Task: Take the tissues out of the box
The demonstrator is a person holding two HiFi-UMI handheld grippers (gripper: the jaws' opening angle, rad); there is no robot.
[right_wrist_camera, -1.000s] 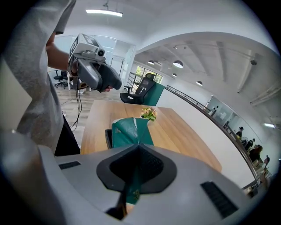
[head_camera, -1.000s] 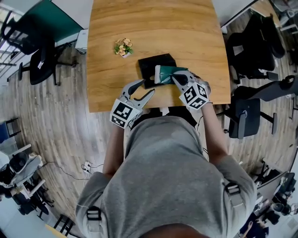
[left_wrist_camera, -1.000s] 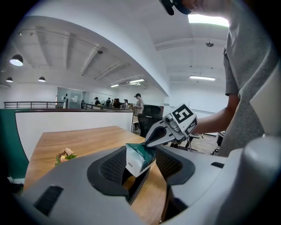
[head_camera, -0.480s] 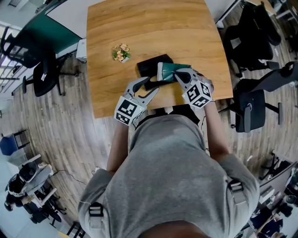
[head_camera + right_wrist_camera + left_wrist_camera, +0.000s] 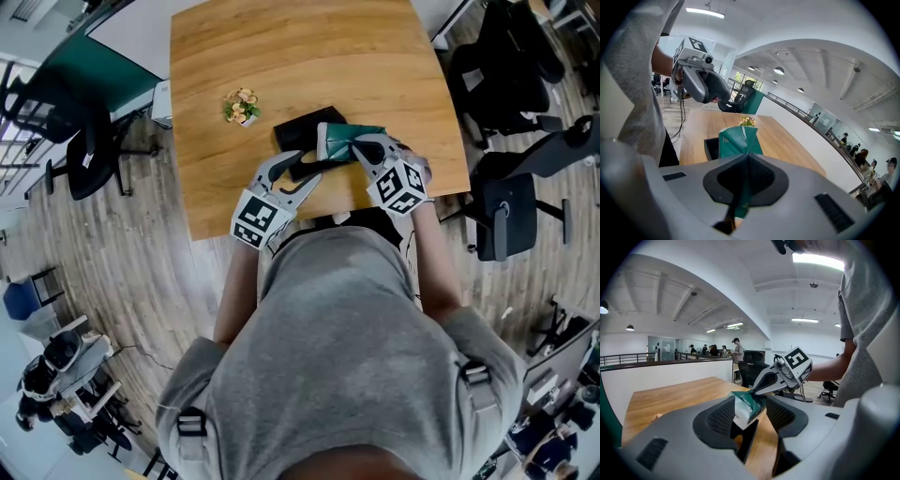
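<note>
Item count on the table (image 5: 281, 56): one black box (image 5: 298, 133), one green tissue pack (image 5: 342, 142), one small flower pot (image 5: 242, 105). Tools: two grippers, one in each of the person's hands.

Box: open at the top, lying near the table's 6 o'clock edge. No loose contents are visible inside it. The pack is raised over the 3 o'clock end of the box. Whether its lower end is inside the box cannot be told.

Right gripper (image 5: 359, 153): at 4 o'clock of the box. Jaws closed together, clamped on the near end of the pack. The rest of the pack stands up beyond the jaw tips.

Left gripper (image 5: 307, 169): at 7 o'clock of the box, tips at the box's near edge. Jaws apart. In the left gripper view, the pack's end and a box corner lie in line with the gap, but the pads press on neither.

Flower pot: at 10 o'clock of the box, apart from it and from both grippers.
</note>
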